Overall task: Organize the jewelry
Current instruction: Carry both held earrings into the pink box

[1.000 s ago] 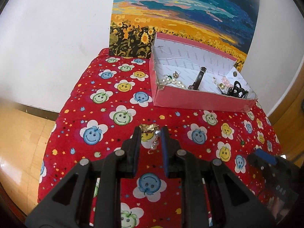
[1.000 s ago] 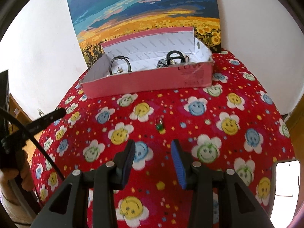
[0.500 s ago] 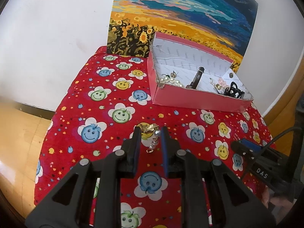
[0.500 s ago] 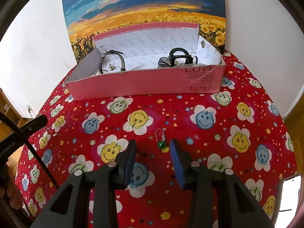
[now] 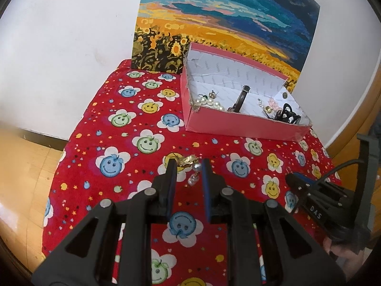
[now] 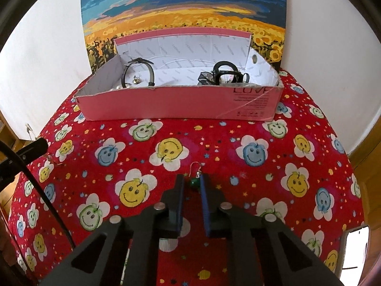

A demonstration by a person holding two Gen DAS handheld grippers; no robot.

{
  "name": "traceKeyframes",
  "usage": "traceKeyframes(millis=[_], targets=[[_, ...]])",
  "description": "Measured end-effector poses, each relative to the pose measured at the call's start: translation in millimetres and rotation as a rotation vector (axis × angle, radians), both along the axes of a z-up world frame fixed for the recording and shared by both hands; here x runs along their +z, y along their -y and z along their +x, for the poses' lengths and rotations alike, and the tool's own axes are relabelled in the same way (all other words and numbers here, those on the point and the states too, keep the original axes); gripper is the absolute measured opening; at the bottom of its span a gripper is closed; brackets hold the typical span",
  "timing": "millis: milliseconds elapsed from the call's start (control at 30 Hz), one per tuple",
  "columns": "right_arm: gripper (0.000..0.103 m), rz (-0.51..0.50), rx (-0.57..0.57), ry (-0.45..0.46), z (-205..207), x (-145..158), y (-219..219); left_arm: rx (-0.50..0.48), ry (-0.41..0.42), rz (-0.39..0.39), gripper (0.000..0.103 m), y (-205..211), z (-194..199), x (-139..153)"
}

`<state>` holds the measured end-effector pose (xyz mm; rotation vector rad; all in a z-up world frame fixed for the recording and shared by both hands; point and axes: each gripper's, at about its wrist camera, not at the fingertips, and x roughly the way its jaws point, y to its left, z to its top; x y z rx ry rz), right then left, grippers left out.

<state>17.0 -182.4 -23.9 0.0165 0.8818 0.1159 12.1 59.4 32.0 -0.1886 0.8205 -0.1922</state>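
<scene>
Now right gripper point(image 6: 192, 183) jaws just closed, pinching green earring point(image 6: 194, 183); left unchanged

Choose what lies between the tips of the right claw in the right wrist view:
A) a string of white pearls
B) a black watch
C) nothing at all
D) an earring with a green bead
D: the earring with a green bead sits between the tips of the right claw, its hook pointing toward the pink box.

Left gripper point(image 5: 187, 166) clamps a pearl-drop earring point(image 5: 191, 169) above the smiley-flower cloth point(image 5: 114, 128).
Ahead and right of the tips sits the pink box point(image 5: 238, 126) holding jewelry; the right gripper point(image 5: 316, 205) enters at right.
</scene>
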Motion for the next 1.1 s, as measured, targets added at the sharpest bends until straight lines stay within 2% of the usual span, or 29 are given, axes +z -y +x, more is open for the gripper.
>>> traceKeyframes(millis=[333,633,900,1100], targets=[[0.011,0.066,0.003,-0.002,-3,4,10,-0.006,0.023,0.012,0.013,7,-18,20],[0.011,0.151,0.048,0.055,-30,40,24,-0.019,0.066,0.038,0.013,15,-29,47],[0.011,0.175,0.100,0.079,-30,69,31,-0.031,0.100,0.023,0.013,17,-18,72],[0.011,0.179,0.118,0.110,-15,92,36,-0.055,0.112,0.022,0.013,27,5,85]])
